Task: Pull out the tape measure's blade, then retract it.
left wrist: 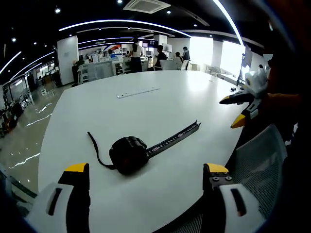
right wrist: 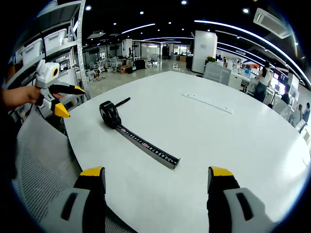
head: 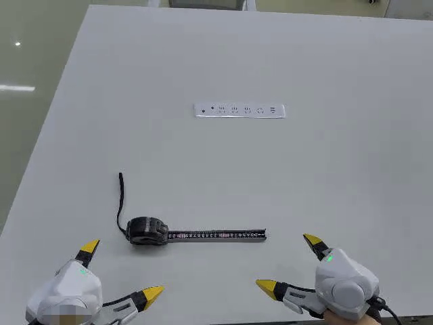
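A black tape measure (head: 147, 230) lies on the white table (head: 230, 61) with its blade (head: 216, 235) drawn out to the right and a black wrist strap (head: 121, 200) trailing behind it. In the left gripper view the case (left wrist: 128, 154) sits just ahead of the jaws, its blade (left wrist: 174, 138) running right. The right gripper view has the case (right wrist: 110, 113) at left and the blade (right wrist: 148, 146) ending near centre. My left gripper (head: 120, 269) hovers open near the table's front edge, left of the case. My right gripper (head: 289, 263) hangs open, right of the blade tip. Neither holds anything.
A white power strip (head: 239, 110) lies flat farther back on the table. The table's near edge runs just under both grippers. Beyond the table is an open office with desks, shelves and several people in the distance.
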